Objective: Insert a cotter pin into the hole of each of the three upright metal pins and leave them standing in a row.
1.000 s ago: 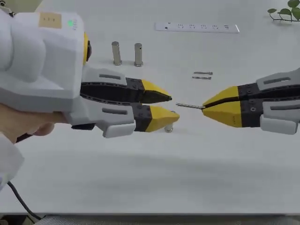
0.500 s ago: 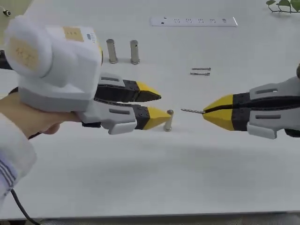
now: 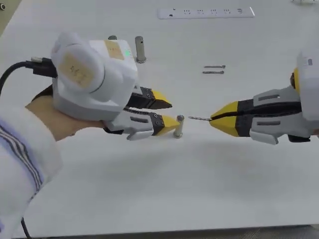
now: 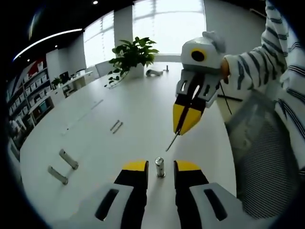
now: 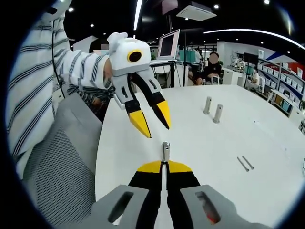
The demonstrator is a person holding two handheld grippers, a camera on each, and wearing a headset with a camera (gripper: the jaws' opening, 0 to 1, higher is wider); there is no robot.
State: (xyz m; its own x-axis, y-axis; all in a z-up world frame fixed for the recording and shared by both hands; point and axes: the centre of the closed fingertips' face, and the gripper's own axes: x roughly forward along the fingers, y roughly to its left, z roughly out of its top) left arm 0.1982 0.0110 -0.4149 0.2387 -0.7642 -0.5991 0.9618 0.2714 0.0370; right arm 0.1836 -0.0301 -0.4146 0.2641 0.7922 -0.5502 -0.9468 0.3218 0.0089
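Note:
An upright metal pin [image 3: 179, 126] stands on the white table, between the jaws of my open left gripper [image 3: 174, 112], which do not clamp it. In the left gripper view the same pin [image 4: 160, 167] sits between the yellow tips with a gap on each side. My right gripper [image 3: 211, 119] is shut on a thin cotter pin [image 3: 199, 118]. The cotter pin lies level, and its free end is just short of the pin's top. Two more upright pins [image 3: 140, 49] stand at the back left, one partly hidden behind the left gripper. Two spare cotter pins [image 3: 214, 69] lie behind.
A white power strip [image 3: 206, 12] lies along the far side of the table. A potted plant [image 4: 133, 52] stands at the table's far end in the left gripper view. People sit at desks in the background of the right gripper view.
My right gripper has carried the cotter pin leftward, closing the gap to the pin's top. The left gripper has shifted so the pin stands in full sight by its lower jaw.

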